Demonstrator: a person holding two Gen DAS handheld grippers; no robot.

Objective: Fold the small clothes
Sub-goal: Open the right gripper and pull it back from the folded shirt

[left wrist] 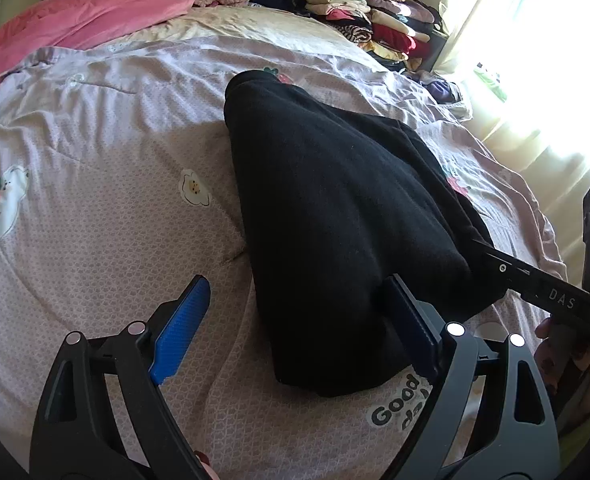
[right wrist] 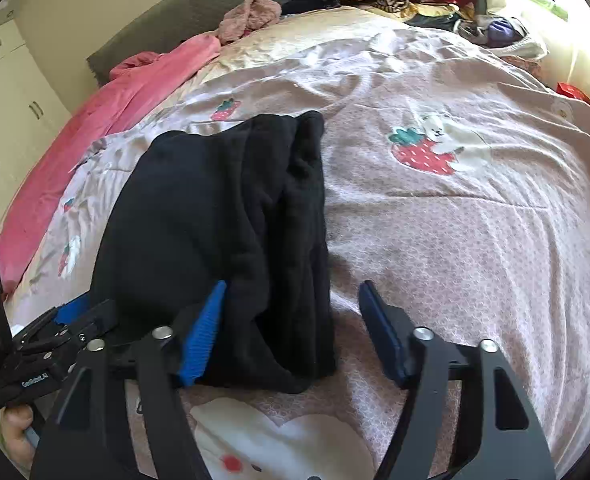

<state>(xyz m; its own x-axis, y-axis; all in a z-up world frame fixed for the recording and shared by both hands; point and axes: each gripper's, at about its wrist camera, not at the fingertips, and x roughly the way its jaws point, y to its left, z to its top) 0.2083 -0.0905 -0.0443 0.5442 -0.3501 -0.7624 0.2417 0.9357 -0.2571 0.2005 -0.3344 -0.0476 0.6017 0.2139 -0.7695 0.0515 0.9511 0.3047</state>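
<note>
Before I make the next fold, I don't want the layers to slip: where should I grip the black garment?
Grip the black garment at its near end, where the right gripper and left gripper both stand open. Come from the near side, low along the bedspread. The stacked folds lie lengthwise away from you, so pinching that near edge probably catches all layers.

This is a bedroom in a home. A wide bed [right wrist: 475,240] fills it, spread with a pale quilt printed with strawberries and bears, with a pink blanket [left wrist: 75,20] rumpled along its far side. Stacks of folded clothes [left wrist: 367,12] sit at the far corner by a bright curtained window [left wrist: 535,60], and cream cupboard doors [right wrist: 11,120] line one wall.
</note>
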